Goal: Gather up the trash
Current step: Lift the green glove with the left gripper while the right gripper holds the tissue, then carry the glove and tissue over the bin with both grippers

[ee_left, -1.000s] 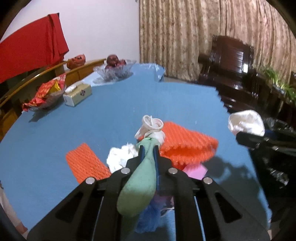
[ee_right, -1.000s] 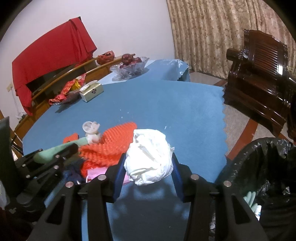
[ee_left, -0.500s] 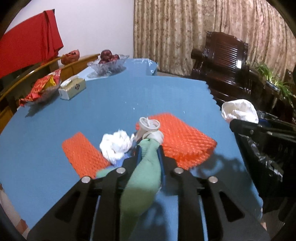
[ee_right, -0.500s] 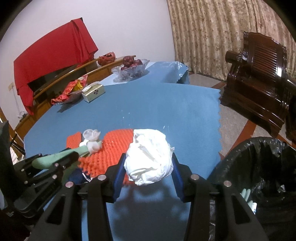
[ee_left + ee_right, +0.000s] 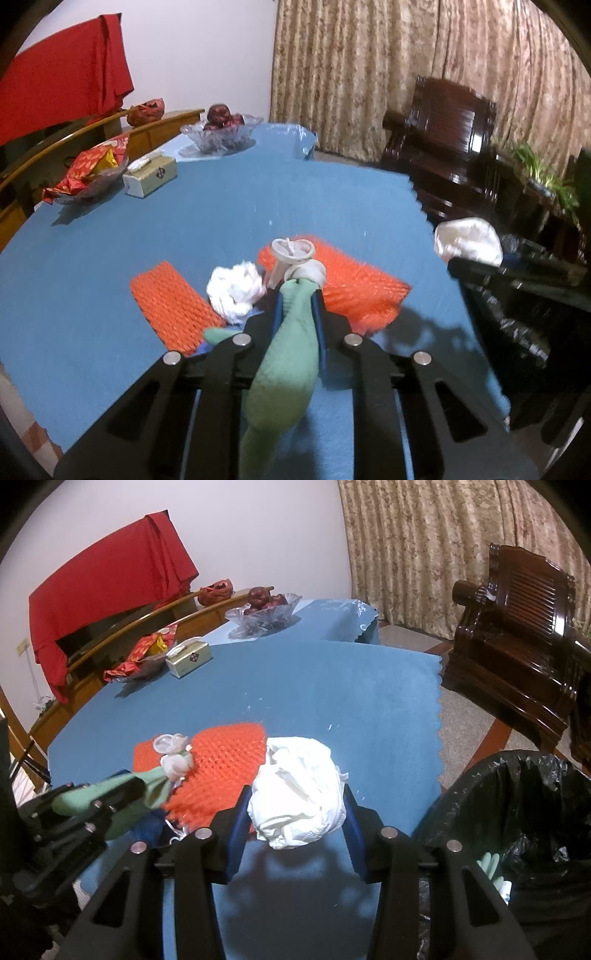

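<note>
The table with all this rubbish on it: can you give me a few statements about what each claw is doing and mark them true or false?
1. The right claw grips a crumpled white wad. True.
2. The left claw is empty. False: a limp green glove is pinched between its fingers.
3. The black-lined bin stands beside the table, at the right of the right claw's view. True.
4. The orange foam netting is already in the bin. False: it lies on the blue tablecloth.
5. The glass bowl holds dark red fruit. True.
</note>
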A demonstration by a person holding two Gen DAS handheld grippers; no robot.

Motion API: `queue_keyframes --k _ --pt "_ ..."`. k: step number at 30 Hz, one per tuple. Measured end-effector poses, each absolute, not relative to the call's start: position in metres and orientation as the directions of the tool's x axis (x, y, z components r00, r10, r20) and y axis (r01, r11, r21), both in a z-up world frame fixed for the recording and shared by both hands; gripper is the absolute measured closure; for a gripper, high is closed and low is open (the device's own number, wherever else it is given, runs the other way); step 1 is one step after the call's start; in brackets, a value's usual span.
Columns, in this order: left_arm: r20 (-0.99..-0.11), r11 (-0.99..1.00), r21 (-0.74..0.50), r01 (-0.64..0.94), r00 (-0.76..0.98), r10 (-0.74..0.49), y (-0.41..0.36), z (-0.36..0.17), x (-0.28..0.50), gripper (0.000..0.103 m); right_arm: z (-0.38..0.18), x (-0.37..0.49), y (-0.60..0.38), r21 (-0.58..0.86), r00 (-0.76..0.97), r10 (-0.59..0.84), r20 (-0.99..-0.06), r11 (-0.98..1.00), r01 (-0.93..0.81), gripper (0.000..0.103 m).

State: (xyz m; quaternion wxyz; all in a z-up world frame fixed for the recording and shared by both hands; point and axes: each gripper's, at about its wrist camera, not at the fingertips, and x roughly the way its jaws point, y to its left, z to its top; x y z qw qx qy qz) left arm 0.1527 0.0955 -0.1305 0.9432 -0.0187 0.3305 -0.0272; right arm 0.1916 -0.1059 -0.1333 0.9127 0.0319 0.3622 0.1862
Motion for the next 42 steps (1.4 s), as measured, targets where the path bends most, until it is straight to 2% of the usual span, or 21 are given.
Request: queue_keyframes --k 10,21,31,42 --pt "-0.539 0.995 -0.079 0.06 0.837 -0.093 0.086 -0.094 0.14 0.091 -0.118 0.182 -0.115 0.199 0.698 0.364 -0.616 0.93 -0.309 0.057" --pt "-0.513 0.983 -0.061 0.17 0.84 -0.177 0.033 -0.076 0.138 0.091 -0.087 0.16 -0.154 0.187 0.752 0.32 -0.577 0.947 -0.259 0.057" --pt "-0.514 0.945 -0.081 0.316 0.799 -0.311 -0.032 -0.076 0.139 0.091 -0.072 0.129 -0.222 0.166 0.799 0.205 -0.565 0.977 -0.134 0.057" --pt "-0.526 0.882 -0.084 0.464 0.731 -0.435 -0.111 -0.084 0.145 0.091 -0.084 0.101 -0.301 0.14 0.809 0.043 -0.586 0.989 0.05 0.057"
